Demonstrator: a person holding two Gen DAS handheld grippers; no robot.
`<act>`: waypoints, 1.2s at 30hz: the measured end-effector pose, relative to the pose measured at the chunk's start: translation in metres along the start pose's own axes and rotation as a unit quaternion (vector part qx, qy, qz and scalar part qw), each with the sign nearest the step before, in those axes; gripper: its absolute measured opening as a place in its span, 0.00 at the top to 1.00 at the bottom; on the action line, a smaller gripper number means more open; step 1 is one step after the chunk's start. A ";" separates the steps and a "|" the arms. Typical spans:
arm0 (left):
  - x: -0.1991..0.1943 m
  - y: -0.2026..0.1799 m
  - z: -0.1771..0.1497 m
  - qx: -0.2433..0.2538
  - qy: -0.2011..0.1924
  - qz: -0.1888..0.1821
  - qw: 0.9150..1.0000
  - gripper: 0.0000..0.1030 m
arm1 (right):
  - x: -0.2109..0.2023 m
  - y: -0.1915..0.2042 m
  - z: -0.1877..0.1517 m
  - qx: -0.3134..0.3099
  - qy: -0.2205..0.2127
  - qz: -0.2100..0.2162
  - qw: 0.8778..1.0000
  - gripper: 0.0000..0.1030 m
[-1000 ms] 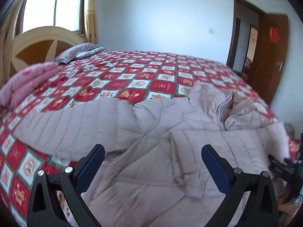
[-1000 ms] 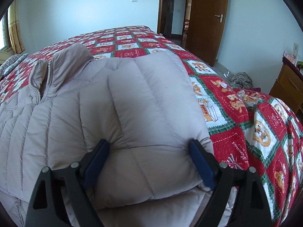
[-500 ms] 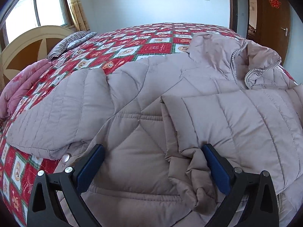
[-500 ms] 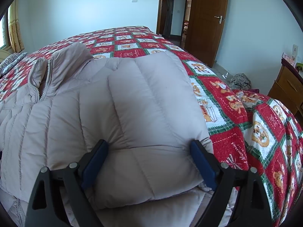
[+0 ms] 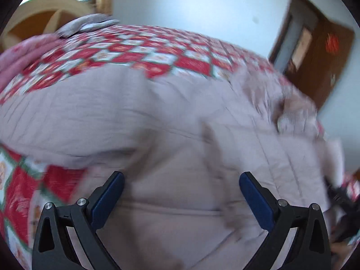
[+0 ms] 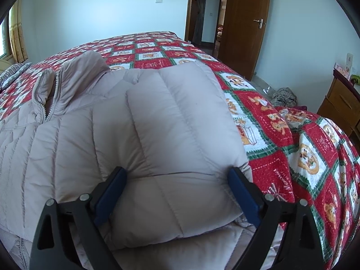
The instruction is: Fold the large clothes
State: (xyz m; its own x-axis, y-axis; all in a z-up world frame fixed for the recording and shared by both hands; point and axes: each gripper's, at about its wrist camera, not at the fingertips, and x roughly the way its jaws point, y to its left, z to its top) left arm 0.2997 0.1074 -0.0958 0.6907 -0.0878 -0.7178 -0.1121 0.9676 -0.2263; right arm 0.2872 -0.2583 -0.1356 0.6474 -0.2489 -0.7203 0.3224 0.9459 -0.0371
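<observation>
Red, white and green patchwork quilt covers the bed under both our grippers, with pale blue walls and a brown wooden door behind. Spread across it lies the beige quilted down jacket, its long axis running away from the jaws toward the zipped collar ahead and to the left.

Our right gripper has its jaws wide, straddling the folded-over beige sleeve, whose cuff end lies between the pads; whether the pads touch the fabric we cannot tell. Our left gripper is also wide and holds nothing, with jacket fabric beyond and below the jaws.

We judge the coming move turns on the unfolded sleeve, which stretches out ahead and left of the left jaws onto the quilt, so the left hand is nearer to it.

Only the left view shows that spread sleeve, though it is badly blurred; the sharp right view alone shows the tidy fold and the collar.
</observation>
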 end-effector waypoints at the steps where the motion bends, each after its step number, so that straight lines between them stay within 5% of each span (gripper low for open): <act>1: -0.011 0.017 0.007 -0.018 -0.017 0.023 0.999 0.01 | 0.000 0.000 0.000 0.001 0.000 0.001 1.000 0.08; 4: -0.046 0.075 0.030 -0.068 -0.089 0.130 0.985 0.01 | 0.001 -0.001 0.000 0.001 0.000 0.002 1.000 0.08; 6: -0.062 0.117 0.045 -0.099 -0.138 0.193 0.966 0.01 | 0.001 0.000 0.000 0.001 0.000 0.001 1.000 0.07; 10: -0.054 0.198 0.070 -0.145 -0.117 0.282 0.941 0.01 | 0.001 0.000 0.000 0.000 0.000 0.000 1.000 0.07; 14: -0.045 0.247 0.076 -0.202 -0.097 0.316 0.922 0.01 | 0.001 0.000 0.000 -0.001 0.000 -0.002 1.000 0.07; 20: -0.027 0.289 0.067 -0.309 -0.072 0.298 0.900 0.02 | 0.001 0.001 0.000 -0.002 0.000 -0.004 1.000 0.07; 21: -0.022 0.296 0.065 -0.323 -0.060 0.292 0.898 0.08 | 0.001 0.001 0.000 -0.002 0.000 -0.004 1.000 0.07; 23: -0.008 0.306 0.060 -0.346 -0.035 0.278 0.895 0.24 | 0.001 0.001 0.000 -0.002 0.000 -0.004 1.000 0.07; 28: -0.001 0.293 0.054 -0.314 -0.055 0.308 0.896 0.30 | 0.001 0.001 -0.001 -0.002 0.000 -0.005 1.000 0.07; 31: -0.002 0.293 0.053 -0.303 -0.063 0.308 0.900 0.44 | 0.001 0.001 -0.001 -0.002 0.000 -0.005 1.000 0.07; 32: -0.005 0.294 0.054 -0.300 -0.066 0.303 0.902 0.58 | 0.002 0.001 -0.001 -0.002 0.000 -0.005 1.000 0.07; 33: -0.007 0.294 0.056 -0.292 -0.070 0.290 0.909 0.83 | 0.001 0.001 -0.001 -0.002 0.000 -0.005 1.000 0.07; 36: -0.016 0.287 0.068 -0.266 -0.078 0.236 0.931 0.91 | 0.002 0.001 -0.001 -0.002 0.000 -0.006 1.000 0.06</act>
State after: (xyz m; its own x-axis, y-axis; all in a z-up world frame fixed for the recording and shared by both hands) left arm 0.3051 0.4021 -0.1047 0.5655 0.3922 -0.7255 -0.7388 0.6319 -0.2343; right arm 0.2880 -0.2574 -0.1375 0.6439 -0.2594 -0.7198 0.3265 0.9440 -0.0482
